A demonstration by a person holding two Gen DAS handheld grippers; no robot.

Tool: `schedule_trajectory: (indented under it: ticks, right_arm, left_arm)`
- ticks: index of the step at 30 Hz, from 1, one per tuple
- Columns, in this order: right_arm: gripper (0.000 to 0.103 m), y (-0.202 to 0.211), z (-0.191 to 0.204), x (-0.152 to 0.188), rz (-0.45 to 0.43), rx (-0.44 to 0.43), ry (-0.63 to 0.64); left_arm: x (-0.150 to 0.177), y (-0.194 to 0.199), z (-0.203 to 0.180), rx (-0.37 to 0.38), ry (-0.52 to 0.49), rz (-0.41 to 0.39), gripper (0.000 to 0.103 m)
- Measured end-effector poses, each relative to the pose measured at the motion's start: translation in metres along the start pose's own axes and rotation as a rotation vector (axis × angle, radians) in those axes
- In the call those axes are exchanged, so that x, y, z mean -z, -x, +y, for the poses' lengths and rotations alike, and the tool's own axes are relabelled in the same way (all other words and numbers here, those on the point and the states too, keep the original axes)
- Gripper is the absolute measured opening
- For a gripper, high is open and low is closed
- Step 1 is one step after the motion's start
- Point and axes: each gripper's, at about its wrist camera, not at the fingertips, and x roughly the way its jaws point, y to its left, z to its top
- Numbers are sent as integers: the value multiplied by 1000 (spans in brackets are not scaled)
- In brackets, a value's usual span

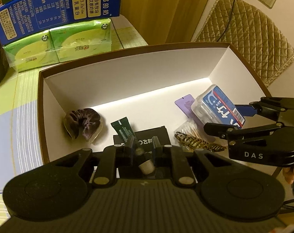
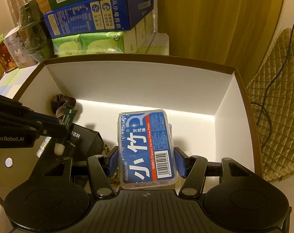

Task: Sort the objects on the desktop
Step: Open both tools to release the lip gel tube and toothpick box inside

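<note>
A brown storage box (image 1: 127, 52) with white inner walls fills both views. My left gripper (image 1: 143, 145) hovers over its near side, shut on a small dark green tube (image 1: 122, 128) with a white cap; from the right wrist view the same left gripper (image 2: 56, 125) holds the green tube (image 2: 68, 117) tilted. Over the box (image 2: 139, 61), my right gripper (image 2: 147, 160) is shut on a clear floss pick case (image 2: 147, 145) with a blue label, gripped across its width. That floss case (image 1: 218, 106) hangs in the right gripper (image 1: 242, 116) above the box's right end.
On the box floor lie a purple scrunchie (image 1: 83, 123), a black carton (image 1: 149, 137), a striped hair clip (image 1: 197, 142), cotton swabs (image 1: 186, 129) and a purple card (image 1: 184, 103). Behind the box stand green tissue packs (image 1: 59, 46) and a blue milk carton (image 1: 55, 7). A quilted cushion (image 1: 249, 38) is right.
</note>
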Motion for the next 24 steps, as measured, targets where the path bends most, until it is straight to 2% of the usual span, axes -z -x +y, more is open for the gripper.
schedule_trajectory:
  ticks: [2,10,14,16,20,22,24]
  right_arm:
    - [56,-1,0,-1,4,-1,2]
    - [56,-3,-1,-3,7,8,-4]
    - [56,0,-1,-4,-38,7,-11]
    - [56,2,-2,-4,-61,-6,-26]
    - [57,9,-3,-1,-87,-19,-55]
    - [62,15,-3,2,-97,-25,-65]
    - [78,24,-1,7,-114,-31,-71]
  left_arm:
    - [0,0,0,-5,0,1,18]
    - [1,2,3,-19,6,1,21]
    - [2,7,3,-22,7,-6,22]
    - [2,9,3,-26,8,-10,27]
    - [4,16,3,-39,8,-23,31]
    - [6,22,3,-40,10,-32,37]
    - [9,28,3,-46,9,-42,43]
